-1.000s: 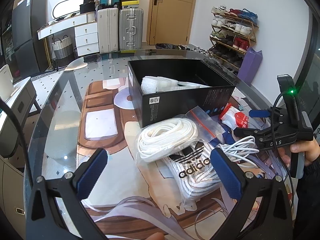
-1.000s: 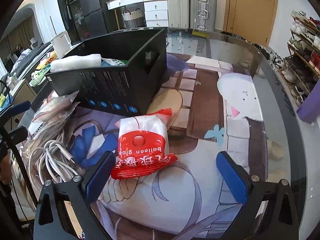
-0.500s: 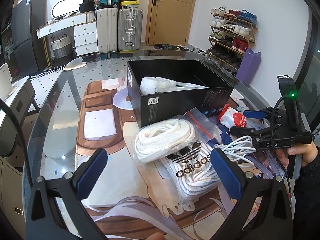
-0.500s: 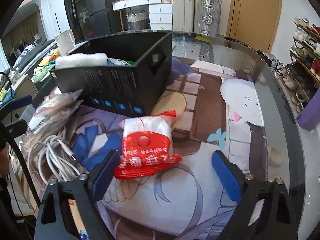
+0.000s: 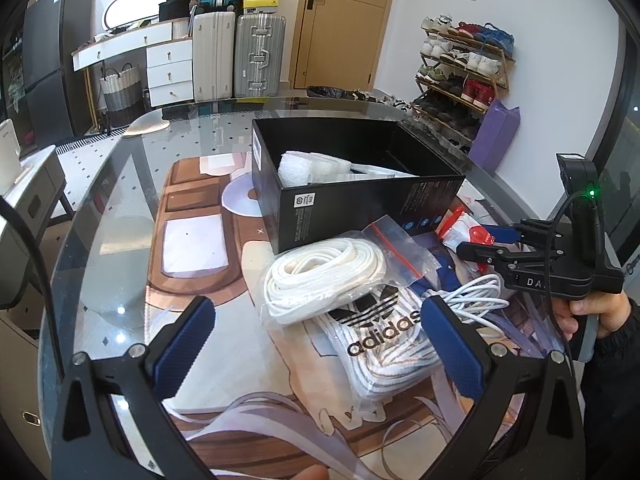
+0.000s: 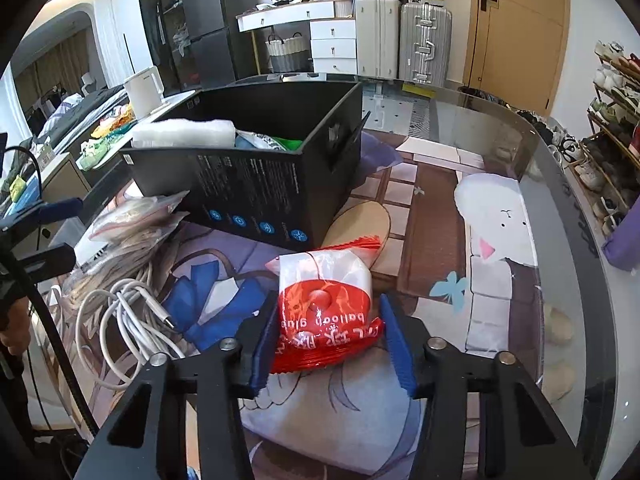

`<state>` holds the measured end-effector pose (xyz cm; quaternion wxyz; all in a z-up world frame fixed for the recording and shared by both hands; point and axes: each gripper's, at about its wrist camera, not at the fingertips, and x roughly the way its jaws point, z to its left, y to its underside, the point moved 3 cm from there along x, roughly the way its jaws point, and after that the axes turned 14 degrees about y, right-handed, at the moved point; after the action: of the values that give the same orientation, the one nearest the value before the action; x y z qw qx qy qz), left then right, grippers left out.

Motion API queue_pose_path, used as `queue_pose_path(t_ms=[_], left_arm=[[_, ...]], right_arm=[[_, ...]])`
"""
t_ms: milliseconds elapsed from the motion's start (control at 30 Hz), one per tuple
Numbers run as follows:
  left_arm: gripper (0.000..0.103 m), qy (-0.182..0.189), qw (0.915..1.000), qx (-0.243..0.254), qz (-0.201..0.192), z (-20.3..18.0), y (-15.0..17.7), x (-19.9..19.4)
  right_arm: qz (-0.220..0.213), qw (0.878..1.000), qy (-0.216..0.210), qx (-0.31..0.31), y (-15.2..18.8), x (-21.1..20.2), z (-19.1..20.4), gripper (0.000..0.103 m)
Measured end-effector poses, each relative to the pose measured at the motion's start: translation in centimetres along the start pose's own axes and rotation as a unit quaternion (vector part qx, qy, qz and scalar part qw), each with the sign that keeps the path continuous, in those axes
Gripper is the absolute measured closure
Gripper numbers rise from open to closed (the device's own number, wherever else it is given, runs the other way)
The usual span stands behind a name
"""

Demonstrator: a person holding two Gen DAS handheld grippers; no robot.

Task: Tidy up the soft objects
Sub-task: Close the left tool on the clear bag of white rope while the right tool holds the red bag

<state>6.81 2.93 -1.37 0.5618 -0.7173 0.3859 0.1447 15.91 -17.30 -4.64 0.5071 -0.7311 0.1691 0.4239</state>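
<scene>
On a glass table (image 6: 556, 184) over a cartoon mat, suitcases (image 5: 259, 56) at twelve o'clock, the right gripper (image 6: 330, 344) has narrowed onto the balloon-glue packet (image 6: 326, 304) beside the black box (image 6: 256, 196), while the left gripper (image 5: 316, 344) gapes wide around the shoelace bags (image 5: 340, 284).

A home: suitcases (image 5: 260, 56), shoe rack (image 5: 464, 68), fridge (image 6: 200, 36), wooden door (image 5: 340, 20).

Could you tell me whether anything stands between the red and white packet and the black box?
Nothing visible does. The packet sits between the right gripper fingers, and the box stands just beyond it; only the box's near wall must be cleared.
</scene>
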Motion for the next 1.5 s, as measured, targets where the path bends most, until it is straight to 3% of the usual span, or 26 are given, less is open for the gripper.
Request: queue_pose_path(t_ms=[300, 567, 867, 1133, 1333, 1433, 1500], left_arm=[[0.000, 0.022, 0.9995, -0.020, -0.006, 0.0, 0.0, -0.1], [0.000, 0.020, 0.9995, -0.024, 0.003, -0.4, 0.2, 0.9], [0.000, 0.025, 0.9977, -0.060, 0.020, 0.3, -0.3, 3.2], [0.000, 0.034, 0.9916, -0.121, 0.032, 2.1, -1.0, 4.9], [0.000, 0.038, 0.9906, -0.128, 0.031, 2.5, -1.1, 5.0], [0.003, 0.037, 0.9908, -0.126, 0.030, 2.5, -1.2, 5.1], [0.012, 0.029, 0.9925, -0.115, 0.031, 2.3, -1.1, 5.0]], right_arm=[[-0.018, 1.000, -0.006, 0.002, -0.2, -1.3, -0.5, 0.058], [-0.024, 1.000, -0.012, 0.003, -0.2, -2.0, -0.6, 0.058], [-0.023, 1.000, -0.016, 0.009, -0.2, -2.1, -0.8, 0.058], [-0.021, 1.000, -0.020, 0.000, 0.0, -2.0, -0.1, 0.058], [-0.017, 1.000, -0.021, -0.002, 0.1, -1.7, 0.1, 0.058], [-0.016, 1.000, -0.021, -0.002, 0.1, -1.6, 0.1, 0.058], [-0.017, 1.000, -0.020, -0.002, 0.1, -1.6, 0.2, 0.058]])
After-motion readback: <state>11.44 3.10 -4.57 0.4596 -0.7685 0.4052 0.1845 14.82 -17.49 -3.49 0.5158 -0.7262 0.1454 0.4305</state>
